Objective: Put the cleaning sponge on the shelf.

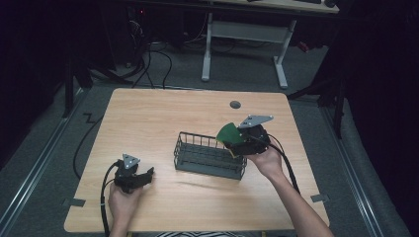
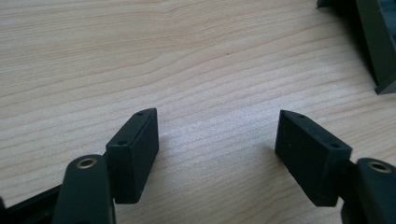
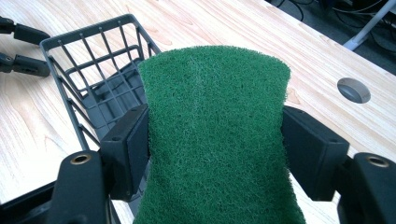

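Scouring pad, green and fibrous, sits pinched between the jaws of the right gripper, which the person holds up over the right end of the wire basket. In the high view a yellow edge peeks beneath the green, so it may be a sponge-backed pad. The squeeze bows its sides inward, as the right gripper view shows.

The left gripper rests low at the near left of the worktop, well apart from the basket, its jaws spread wide with nothing between them; the left gripper view shows bare wood grain there.

The step looks to me like dropping the pad into the basket. To do it well, I would bring the pad fully inside the rim before lowering, since it hangs about level with the right end wall and could catch on the top wire. Tipping it flatter would help it settle on the floor rather than lean against the bars. Release should come only once it is low inside, as so light a thing may bounce or spring as the squeeze lets go.

The pad hides the basket's near corner in the right gripper view, so how clear it is of the rim is hard to judge, and its lower edge is cut off there.
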`<state>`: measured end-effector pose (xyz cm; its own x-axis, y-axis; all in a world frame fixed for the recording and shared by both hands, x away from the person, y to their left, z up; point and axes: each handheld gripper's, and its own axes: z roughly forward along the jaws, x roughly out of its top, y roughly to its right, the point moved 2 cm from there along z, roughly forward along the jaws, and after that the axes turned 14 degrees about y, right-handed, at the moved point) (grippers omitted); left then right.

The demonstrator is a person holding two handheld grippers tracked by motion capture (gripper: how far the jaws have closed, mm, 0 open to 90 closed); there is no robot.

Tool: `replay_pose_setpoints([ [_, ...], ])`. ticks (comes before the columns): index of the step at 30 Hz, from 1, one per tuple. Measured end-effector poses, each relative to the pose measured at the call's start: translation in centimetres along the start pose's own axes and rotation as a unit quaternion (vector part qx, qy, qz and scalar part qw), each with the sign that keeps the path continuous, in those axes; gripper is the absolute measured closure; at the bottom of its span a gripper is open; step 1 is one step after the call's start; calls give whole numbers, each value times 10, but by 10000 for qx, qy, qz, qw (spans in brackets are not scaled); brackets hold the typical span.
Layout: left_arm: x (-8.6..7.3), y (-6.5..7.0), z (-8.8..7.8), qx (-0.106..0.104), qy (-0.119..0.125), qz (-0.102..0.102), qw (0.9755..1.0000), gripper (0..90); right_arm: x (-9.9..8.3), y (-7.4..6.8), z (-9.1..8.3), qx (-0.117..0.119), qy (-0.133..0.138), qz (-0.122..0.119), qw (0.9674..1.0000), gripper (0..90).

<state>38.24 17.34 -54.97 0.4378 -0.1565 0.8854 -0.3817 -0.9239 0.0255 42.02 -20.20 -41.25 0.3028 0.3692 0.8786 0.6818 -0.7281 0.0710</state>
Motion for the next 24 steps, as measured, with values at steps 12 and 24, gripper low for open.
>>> replay_pose_setpoints([
  [12, 0, 0, 0, -2, 0, 0, 10000, 307, -2, -5, 7, 50, -75, -56, 9999, 298],
  [24, 0, 0, 0, -4, -1, -1, 10000, 307, -5, -10, 12, 71, -133, -102, 9998, 297],
])
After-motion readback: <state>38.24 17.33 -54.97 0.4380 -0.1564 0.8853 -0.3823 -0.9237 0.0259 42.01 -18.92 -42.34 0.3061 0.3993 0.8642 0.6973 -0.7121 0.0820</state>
